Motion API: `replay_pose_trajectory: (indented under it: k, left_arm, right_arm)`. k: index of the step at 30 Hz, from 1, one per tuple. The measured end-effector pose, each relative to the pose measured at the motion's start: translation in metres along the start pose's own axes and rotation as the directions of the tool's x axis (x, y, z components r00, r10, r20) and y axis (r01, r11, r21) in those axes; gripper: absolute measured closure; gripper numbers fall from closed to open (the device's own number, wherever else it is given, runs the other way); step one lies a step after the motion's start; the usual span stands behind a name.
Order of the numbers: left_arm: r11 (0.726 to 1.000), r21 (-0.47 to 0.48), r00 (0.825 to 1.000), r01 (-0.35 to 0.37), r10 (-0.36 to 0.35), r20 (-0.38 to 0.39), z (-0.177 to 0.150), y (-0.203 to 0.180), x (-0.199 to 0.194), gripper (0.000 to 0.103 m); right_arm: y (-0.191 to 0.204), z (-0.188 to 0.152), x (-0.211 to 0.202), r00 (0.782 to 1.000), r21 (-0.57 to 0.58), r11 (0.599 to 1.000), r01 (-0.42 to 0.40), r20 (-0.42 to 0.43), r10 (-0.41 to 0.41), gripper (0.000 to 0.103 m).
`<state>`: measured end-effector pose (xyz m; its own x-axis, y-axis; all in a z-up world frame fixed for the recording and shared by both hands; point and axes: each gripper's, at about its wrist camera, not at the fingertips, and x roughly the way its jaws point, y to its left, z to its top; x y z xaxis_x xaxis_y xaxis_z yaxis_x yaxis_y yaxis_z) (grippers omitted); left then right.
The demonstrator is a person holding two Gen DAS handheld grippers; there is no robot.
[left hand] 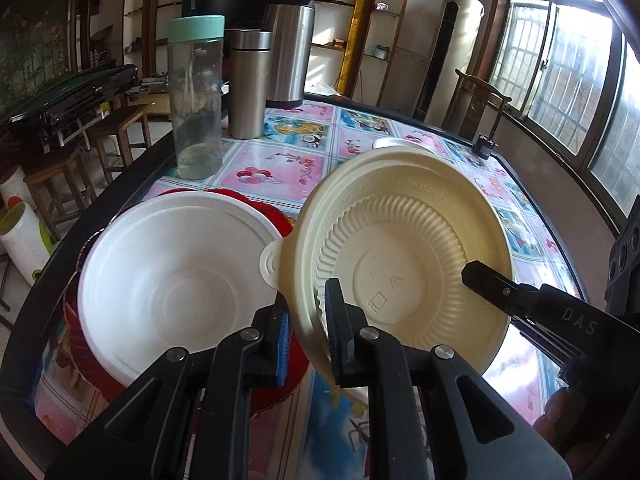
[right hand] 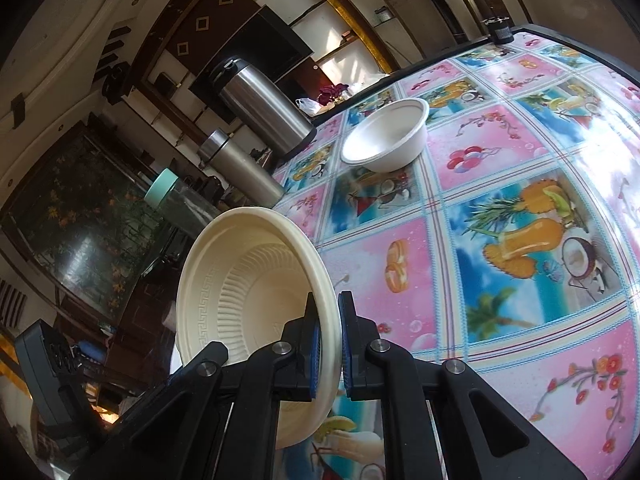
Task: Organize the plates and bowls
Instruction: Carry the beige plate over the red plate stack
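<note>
Both tools gripped one cream ribbed bowl, held tilted above the near part of the surface, which wore a pink and blue fruit-patterned cloth. The left tool pinched the bowl's near rim between its blue pads, and the right tool pinched the rim on the opposite side, reaching in from the right. To the left of the cream bowl, a white bowl sat on a red plate, close enough that the cream bowl's small tab overlapped its edge in the left wrist view. A second white bowl stood alone farther out on the surface. Along the far left edge stood three containers in a row: a clear jar with a mint lid, a steel tumbler and a taller steel flask. In all: three bowls, one plate.
</note>
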<state>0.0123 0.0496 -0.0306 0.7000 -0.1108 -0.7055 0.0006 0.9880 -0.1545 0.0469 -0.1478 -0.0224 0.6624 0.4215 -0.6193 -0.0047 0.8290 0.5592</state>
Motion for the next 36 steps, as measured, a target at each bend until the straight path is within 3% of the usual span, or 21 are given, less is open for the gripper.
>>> replay_pose_trajectory:
  k: [7, 15, 25, 32, 36]
  left_arm:
    - [0.998, -0.048, 0.997, -0.048, 0.051, 0.049, 0.012, 0.027, -0.012, 0.089]
    - [0.993, -0.084, 0.994, -0.089, 0.093, 0.056, 0.019, 0.055, -0.018, 0.089]
    - [0.992, -0.119, 0.997, -0.046, 0.038, -0.068, 0.022, 0.089, -0.011, 0.089]
    - [0.984, -0.176, 0.986, -0.014, -0.015, -0.164, 0.018, 0.113, -0.005, 0.085]
    - [0.988, -0.154, 0.982, -0.028, -0.002, -0.190, 0.016, 0.117, -0.009, 0.083]
  right_arm:
    - [0.045, 0.008, 0.011, 0.999, -0.072, 0.997, -0.037, -0.001, 0.037, 0.093]
    - [0.077, 0.011, 0.031, 0.996, -0.108, 0.991, -0.082, -0.042, 0.078, 0.093]
    - [0.101, 0.005, 0.060, 0.983, -0.128, 0.989, -0.072, -0.176, 0.049, 0.093]
    - [0.109, -0.009, 0.081, 0.959, -0.147, 0.988, -0.057, -0.283, 0.013, 0.093]
    - [0.117, -0.014, 0.087, 0.948, -0.169, 0.983, -0.064, -0.319, 0.006, 0.093]
